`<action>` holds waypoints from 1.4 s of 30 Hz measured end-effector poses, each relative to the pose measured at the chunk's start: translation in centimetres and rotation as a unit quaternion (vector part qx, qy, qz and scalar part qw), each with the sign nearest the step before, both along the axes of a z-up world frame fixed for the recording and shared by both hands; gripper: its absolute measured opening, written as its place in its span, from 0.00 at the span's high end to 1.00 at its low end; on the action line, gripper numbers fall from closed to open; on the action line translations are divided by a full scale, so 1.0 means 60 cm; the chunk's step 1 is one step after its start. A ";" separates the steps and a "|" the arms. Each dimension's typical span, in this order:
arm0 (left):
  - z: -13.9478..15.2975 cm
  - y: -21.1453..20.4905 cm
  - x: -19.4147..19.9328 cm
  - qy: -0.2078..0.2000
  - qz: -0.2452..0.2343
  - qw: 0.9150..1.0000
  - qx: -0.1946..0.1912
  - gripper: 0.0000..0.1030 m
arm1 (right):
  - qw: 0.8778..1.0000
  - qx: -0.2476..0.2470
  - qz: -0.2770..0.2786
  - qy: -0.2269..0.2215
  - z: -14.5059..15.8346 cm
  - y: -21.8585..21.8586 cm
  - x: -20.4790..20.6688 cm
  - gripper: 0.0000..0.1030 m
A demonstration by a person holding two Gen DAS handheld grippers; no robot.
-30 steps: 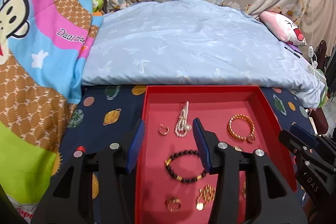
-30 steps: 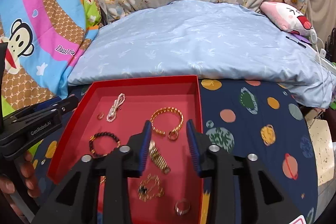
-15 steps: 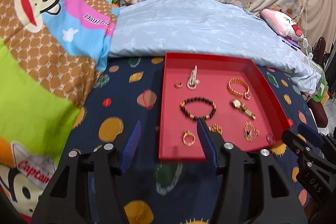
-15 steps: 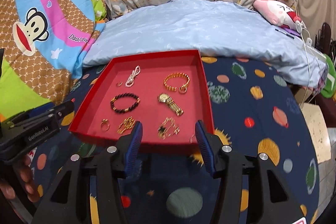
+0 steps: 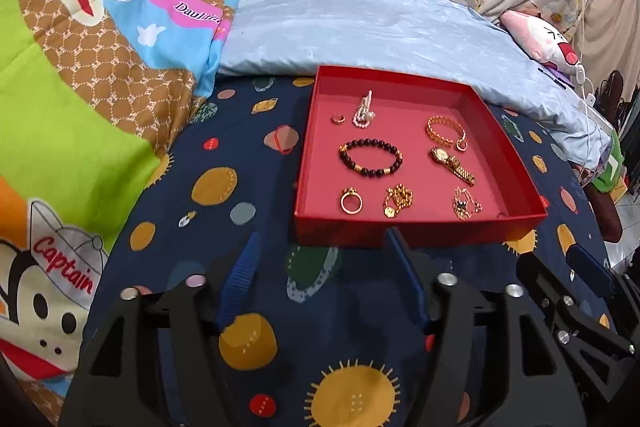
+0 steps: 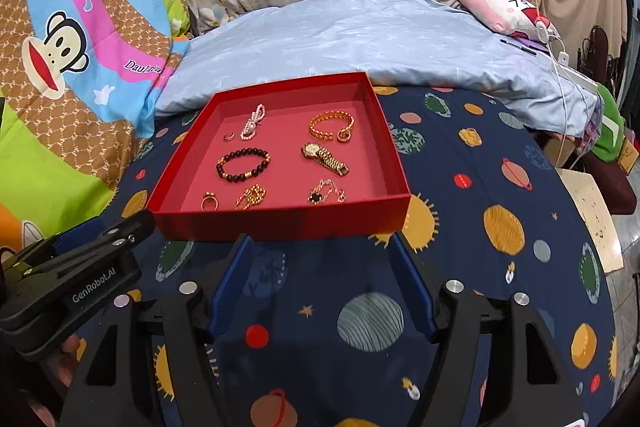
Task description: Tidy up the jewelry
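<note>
A red tray (image 5: 416,229) (image 6: 280,223) lies on the navy planet-print sheet. In it lie a pearl strand (image 5: 363,114), a small ring (image 5: 338,119), a dark bead bracelet (image 5: 370,158) (image 6: 243,165), a gold bracelet (image 5: 444,133) (image 6: 331,126), a gold watch (image 5: 452,165) (image 6: 325,158), a gold ring (image 5: 351,201), a gold chain (image 5: 398,201) and a dark-stone piece (image 5: 466,203). My left gripper (image 5: 322,247) is open and empty, just in front of the tray's near wall. My right gripper (image 6: 320,245) is open and empty, also short of the tray.
A pale blue pillow (image 5: 380,35) lies behind the tray. A monkey-print quilt (image 5: 80,47) rises on the left. A pink plush (image 6: 508,13) and a white cable (image 6: 560,55) are at the back right. The bed edge drops off at the right.
Both grippers have drawn back from over the tray to in front of its near wall. Both jaws stand wider apart. The jewelry has not moved.
</note>
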State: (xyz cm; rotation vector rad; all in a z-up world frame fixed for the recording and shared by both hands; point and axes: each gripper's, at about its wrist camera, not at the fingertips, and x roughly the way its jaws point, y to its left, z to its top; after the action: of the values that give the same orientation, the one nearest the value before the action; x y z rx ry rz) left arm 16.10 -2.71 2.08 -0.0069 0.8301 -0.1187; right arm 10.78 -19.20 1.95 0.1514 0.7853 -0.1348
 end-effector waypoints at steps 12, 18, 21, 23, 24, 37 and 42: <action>0.013 -0.003 -0.036 -0.019 0.000 1.000 0.024 0.25 | 1.000 -0.010 -0.006 -0.004 0.009 0.012 -0.034 0.27; 0.021 -0.004 -0.051 -0.025 0.002 0.999 0.032 0.25 | 1.000 -0.014 -0.011 -0.013 0.022 0.014 -0.051 0.27; 0.027 -0.003 -0.061 -0.030 0.004 0.999 0.035 0.25 | 1.000 -0.018 -0.013 -0.016 0.029 0.016 -0.061 0.27; 0.031 -0.003 -0.067 -0.031 0.005 0.999 0.037 0.25 | 1.000 -0.018 -0.013 -0.017 0.031 0.017 -0.065 0.27; 0.032 -0.002 -0.070 -0.032 0.005 0.999 0.038 0.25 | 1.000 -0.018 -0.014 -0.018 0.032 0.018 -0.069 0.27; 0.049 0.004 -0.116 -0.024 0.000 0.998 0.060 0.25 | 0.999 -0.026 -0.020 -0.009 0.048 0.026 -0.117 0.21; 0.060 0.002 -0.128 -0.023 -0.009 0.997 0.073 0.25 | 0.999 -0.033 -0.022 -0.008 0.063 0.026 -0.130 0.19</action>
State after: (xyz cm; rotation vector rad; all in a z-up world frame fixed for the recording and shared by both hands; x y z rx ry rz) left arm 8.43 -2.57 5.70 0.1395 0.7906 -0.0740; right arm 2.97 -17.61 5.73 0.1079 0.7613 -0.2015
